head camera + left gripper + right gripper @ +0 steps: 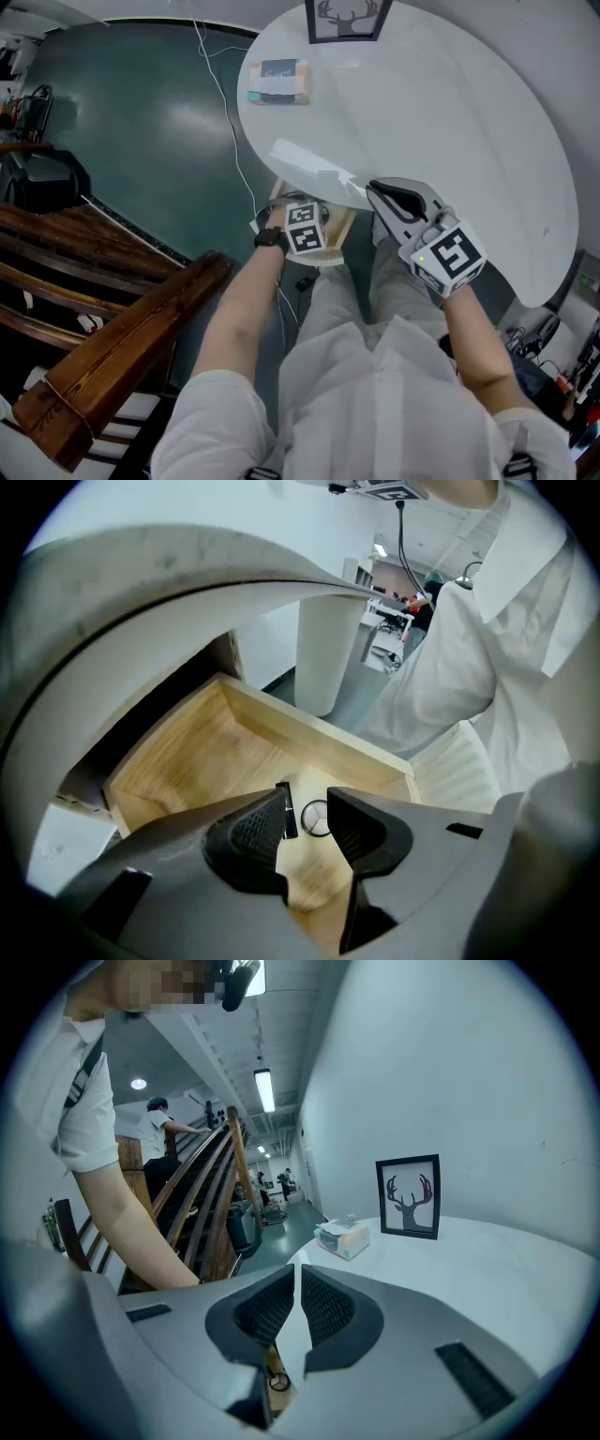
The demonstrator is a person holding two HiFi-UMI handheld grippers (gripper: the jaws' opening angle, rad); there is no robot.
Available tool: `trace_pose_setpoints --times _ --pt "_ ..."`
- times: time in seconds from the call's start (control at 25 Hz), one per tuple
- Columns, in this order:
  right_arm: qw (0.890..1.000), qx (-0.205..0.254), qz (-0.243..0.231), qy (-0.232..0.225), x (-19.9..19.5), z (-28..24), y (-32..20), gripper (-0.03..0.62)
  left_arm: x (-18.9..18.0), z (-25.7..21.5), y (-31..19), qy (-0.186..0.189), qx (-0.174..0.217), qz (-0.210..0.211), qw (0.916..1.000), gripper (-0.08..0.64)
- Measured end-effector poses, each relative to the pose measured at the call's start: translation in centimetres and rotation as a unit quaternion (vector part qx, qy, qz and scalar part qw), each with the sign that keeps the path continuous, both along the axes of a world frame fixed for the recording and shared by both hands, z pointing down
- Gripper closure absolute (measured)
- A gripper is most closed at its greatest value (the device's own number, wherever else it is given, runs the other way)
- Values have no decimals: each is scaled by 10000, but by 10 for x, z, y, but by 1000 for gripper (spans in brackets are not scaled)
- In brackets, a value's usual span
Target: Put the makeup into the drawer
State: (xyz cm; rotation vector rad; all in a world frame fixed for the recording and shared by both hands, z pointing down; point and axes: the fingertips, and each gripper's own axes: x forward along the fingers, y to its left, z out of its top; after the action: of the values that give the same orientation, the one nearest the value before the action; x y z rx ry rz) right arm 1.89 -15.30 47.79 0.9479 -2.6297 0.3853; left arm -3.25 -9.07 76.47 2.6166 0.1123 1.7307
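Note:
A pale wooden drawer (pixel 187 761) stands pulled out from under the round white table (pixel 450 122). On its floor lie a small round makeup compact (pixel 316 817) and a slim black makeup piece (pixel 290 819) beside it. My left gripper (pixel 307 803) hangs above them pointing steeply down, jaws open and empty; in the head view it (pixel 305 225) covers most of the drawer (pixel 342 230). My right gripper (pixel 375 187) sits at the table's near edge, jaws shut on nothing (pixel 298 1274). Below it the compact (pixel 278 1382) shows faintly.
A tissue pack (pixel 278 82) and a framed deer picture (pixel 345 19) stand on the far side of the table. A white cable (pixel 225 103) runs down over the green floor. Dark wooden stair rails (pixel 112 356) lie at the left. The person's legs are close under the drawer.

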Motion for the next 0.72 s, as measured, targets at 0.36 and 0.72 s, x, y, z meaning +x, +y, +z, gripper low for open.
trace_pose_setpoints --times 0.36,0.72 --pt "9999 38 -164 24 1 -13 7 581 4 -46 19 -13 -53 202 9998 468" --pt "9999 106 -67 84 11 -32 6 581 -2 -117 12 664 105 -602 9959 531"
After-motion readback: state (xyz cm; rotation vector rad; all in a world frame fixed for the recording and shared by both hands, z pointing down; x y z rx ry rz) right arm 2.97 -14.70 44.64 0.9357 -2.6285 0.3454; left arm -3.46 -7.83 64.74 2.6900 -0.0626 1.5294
